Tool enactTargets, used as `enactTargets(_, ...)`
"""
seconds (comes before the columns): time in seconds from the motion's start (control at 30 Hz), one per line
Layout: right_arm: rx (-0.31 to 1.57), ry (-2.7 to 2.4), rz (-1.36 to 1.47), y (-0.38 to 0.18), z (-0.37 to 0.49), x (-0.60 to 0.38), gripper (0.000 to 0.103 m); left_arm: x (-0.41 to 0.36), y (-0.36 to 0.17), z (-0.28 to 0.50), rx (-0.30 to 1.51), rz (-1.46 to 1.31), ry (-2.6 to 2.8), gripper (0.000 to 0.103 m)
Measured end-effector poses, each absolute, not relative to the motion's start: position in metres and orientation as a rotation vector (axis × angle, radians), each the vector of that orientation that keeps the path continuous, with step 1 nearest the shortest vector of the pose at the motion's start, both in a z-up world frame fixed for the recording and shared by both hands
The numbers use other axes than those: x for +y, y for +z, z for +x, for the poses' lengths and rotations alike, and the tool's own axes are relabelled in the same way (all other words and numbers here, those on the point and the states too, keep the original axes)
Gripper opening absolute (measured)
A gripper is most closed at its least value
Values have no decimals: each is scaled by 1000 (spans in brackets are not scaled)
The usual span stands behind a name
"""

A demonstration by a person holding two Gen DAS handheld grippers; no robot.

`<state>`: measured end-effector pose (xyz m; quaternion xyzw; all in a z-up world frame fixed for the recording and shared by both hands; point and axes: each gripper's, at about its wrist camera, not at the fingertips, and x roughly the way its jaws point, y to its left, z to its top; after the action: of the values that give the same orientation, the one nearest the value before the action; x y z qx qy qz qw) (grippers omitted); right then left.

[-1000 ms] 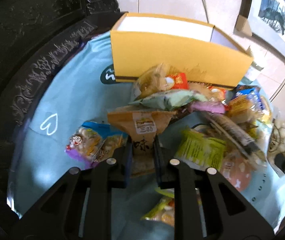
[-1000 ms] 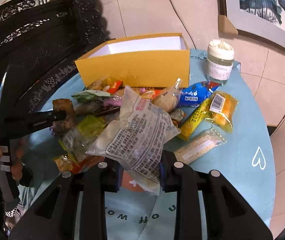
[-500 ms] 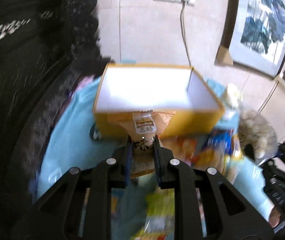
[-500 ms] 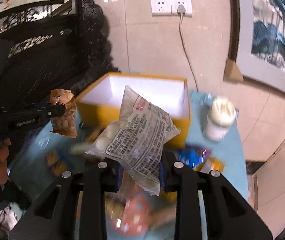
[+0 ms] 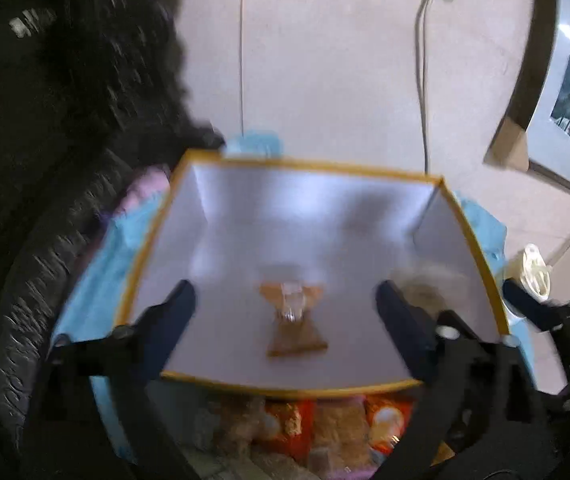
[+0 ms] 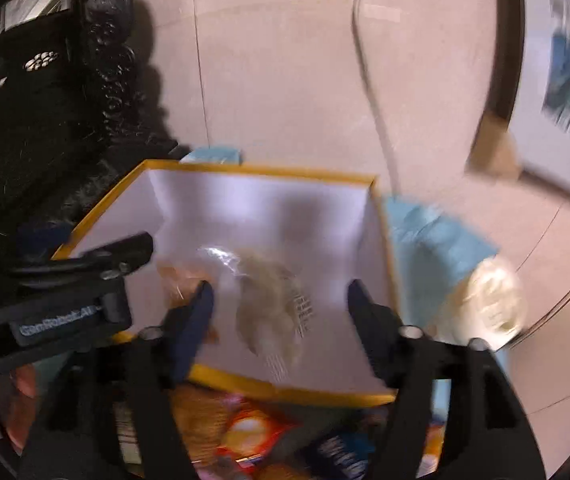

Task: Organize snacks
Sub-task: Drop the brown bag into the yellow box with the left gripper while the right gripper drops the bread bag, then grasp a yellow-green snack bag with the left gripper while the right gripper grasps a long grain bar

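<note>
Both grippers hung over the open yellow cardboard box with white inside [image 5: 309, 232]. The left gripper [image 5: 285, 300] had just been opening; its jaws stood wide apart, pressing on nothing, and the small brown snack packet [image 5: 295, 324] was blurred between them, inside the box. The right gripper [image 6: 281, 300] had likewise just been opening, jaws apart, with the clear printed snack bag [image 6: 269, 300] loose between them, at 3 o'clock of the brown packet. Further snack packets [image 5: 325, 420] lay on the blue-covered desk [image 5: 97, 264] at the box's 6 o'clock.
</note>
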<state>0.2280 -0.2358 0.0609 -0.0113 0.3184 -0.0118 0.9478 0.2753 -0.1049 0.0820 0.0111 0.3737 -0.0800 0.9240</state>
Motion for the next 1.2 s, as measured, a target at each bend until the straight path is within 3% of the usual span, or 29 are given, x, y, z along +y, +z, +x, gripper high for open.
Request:
enactTargets(0.4, 610, 82, 156, 65, 113, -259, 73, -52, 107, 164, 755, 86, -208, 97)
enactTargets(0.57, 600, 33, 178, 49, 63, -262, 95, -26, 73, 126, 819, 94, -169, 97)
enactTargets(0.73, 618, -9, 90, 32, 27, -258, 98, -8, 39, 110, 894, 108, -131, 97)
enactTargets(1.1, 825, -227, 29, -41, 18, -280, 99, -20, -10, 84, 960, 121, -169, 97)
enactTargets(1.2, 883, -243, 62, -56, 31, -277, 92, -22, -21, 79, 973, 112, -177, 97)
